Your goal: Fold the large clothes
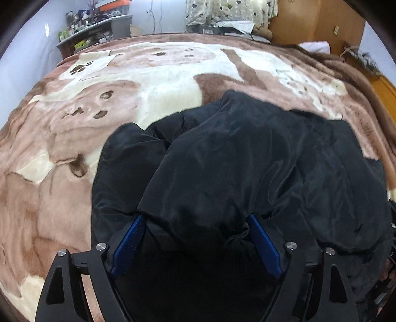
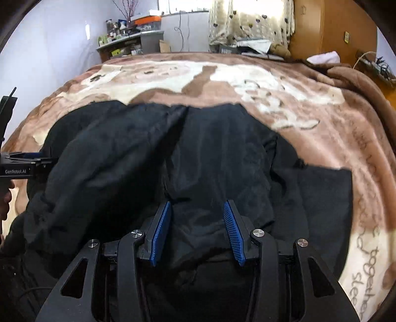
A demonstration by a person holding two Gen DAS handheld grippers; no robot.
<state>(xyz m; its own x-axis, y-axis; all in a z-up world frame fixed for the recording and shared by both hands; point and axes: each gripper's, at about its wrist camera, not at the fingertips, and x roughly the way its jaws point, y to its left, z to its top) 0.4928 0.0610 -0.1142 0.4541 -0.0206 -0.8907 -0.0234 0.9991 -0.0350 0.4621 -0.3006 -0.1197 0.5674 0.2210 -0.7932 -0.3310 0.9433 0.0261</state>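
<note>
A large black padded jacket lies crumpled on a brown and cream plush blanket on a bed. My left gripper has its blue pads wide apart with a thick fold of the jacket bulging between and over them. My right gripper is open too, its blue pads apart with jacket cloth lying between them. The left gripper also shows in the right wrist view at the jacket's left edge.
The blanket spreads beyond the jacket to the far edge of the bed. A cluttered shelf, a curtain and a wooden wardrobe stand behind the bed.
</note>
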